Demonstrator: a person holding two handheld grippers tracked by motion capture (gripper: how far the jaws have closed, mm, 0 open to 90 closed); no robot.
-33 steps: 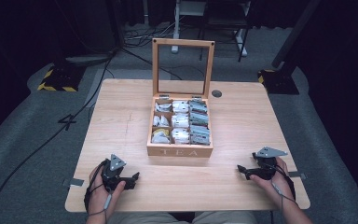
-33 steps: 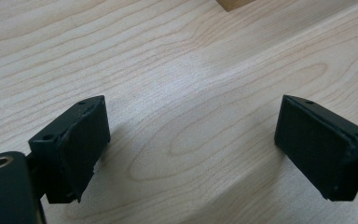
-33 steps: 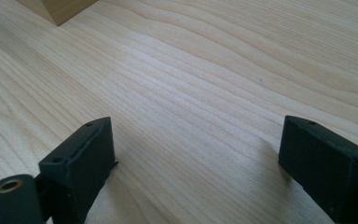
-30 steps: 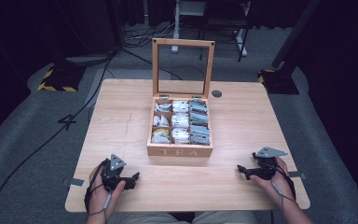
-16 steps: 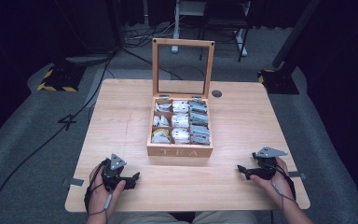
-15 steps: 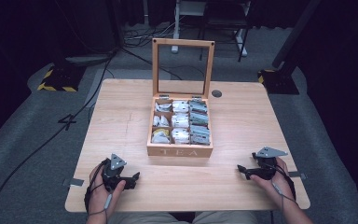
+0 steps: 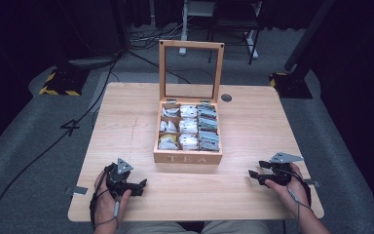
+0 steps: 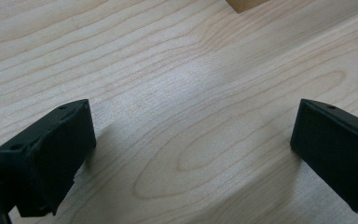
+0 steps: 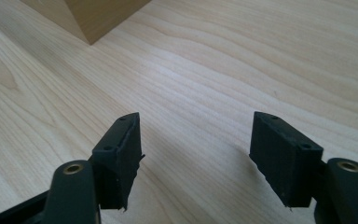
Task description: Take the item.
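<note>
A wooden tea box [image 7: 188, 131] marked TEA stands mid-table, its glass lid [image 7: 191, 68] upright, its compartments holding several tea bags. My left gripper [image 7: 143, 184] rests at the near left of the table, held by a hand. Its jaws [image 8: 193, 116] have just been opening and now stand wide apart over bare wood with nothing between them. At the near right, my right gripper [image 7: 251, 174] points left toward the box. Its jaws [image 9: 196, 126] have just been closing, are still apart, and hold nothing. A corner of the box [image 9: 93, 18] lies ahead of it.
The light wooden table [image 7: 126, 112] has a round cable hole [image 7: 226, 97] behind the box at the right. A sliver of the box [image 8: 244, 3] edges the top of the left gripper view. Grey carpet, cables and stands surround the table.
Both hands stay where they were in the high view. Any jaw movement is too small to make out there.
</note>
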